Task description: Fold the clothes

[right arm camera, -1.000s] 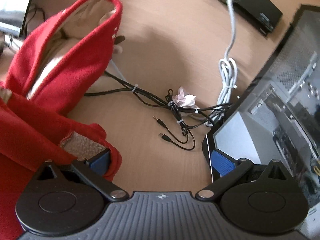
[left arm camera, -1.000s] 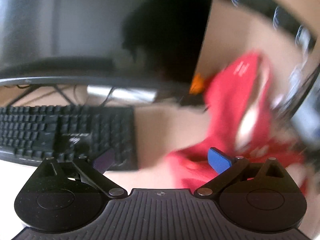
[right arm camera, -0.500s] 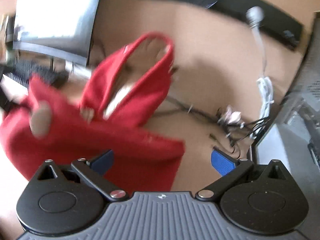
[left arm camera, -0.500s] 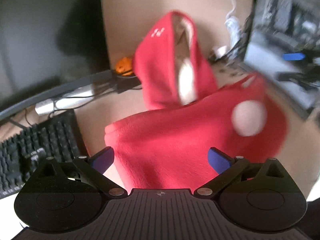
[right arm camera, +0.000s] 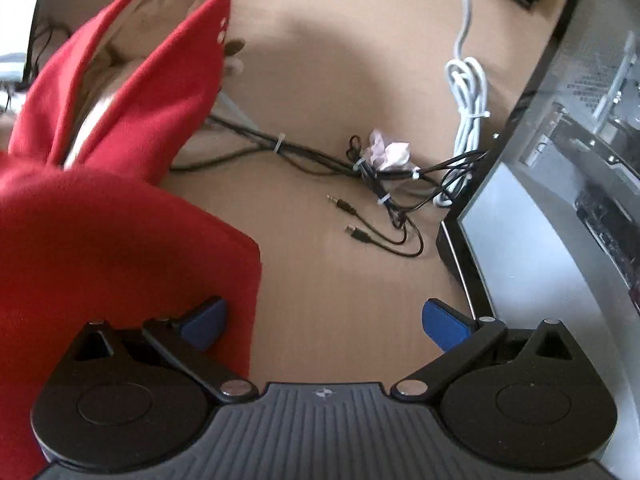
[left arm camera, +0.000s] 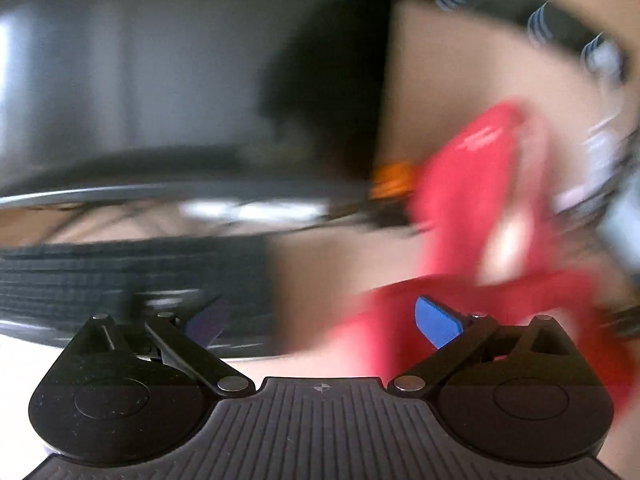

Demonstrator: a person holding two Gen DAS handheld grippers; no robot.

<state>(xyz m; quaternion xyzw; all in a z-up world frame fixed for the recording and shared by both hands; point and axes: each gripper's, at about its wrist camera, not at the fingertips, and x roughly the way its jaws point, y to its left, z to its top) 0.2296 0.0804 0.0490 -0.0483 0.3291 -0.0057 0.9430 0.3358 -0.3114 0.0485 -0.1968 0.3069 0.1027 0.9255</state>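
Note:
A red hooded garment (right arm camera: 112, 184) with a pale lining lies on the wooden desk (right arm camera: 320, 80), its hood toward the back. In the right wrist view it fills the left side, and my right gripper (right arm camera: 324, 320) stands open at its right edge with the left finger beside the cloth. The left wrist view is blurred by motion. There the red garment (left arm camera: 472, 216) lies to the right, and my left gripper (left arm camera: 320, 320) is open, its right finger in front of the cloth, nothing held.
A black keyboard (left arm camera: 120, 276) and a monitor (left arm camera: 160, 80) are at the left. Bundled black cables (right arm camera: 360, 168), a white cable (right arm camera: 468, 92), loose plugs and a crumpled paper (right arm camera: 390, 152) lie right of the garment. A computer case (right arm camera: 560, 200) stands at the right.
Both grippers swung over the garment half a second ago and have come back to its sides. The garment's lower part now lies flatter, with a straight right edge.

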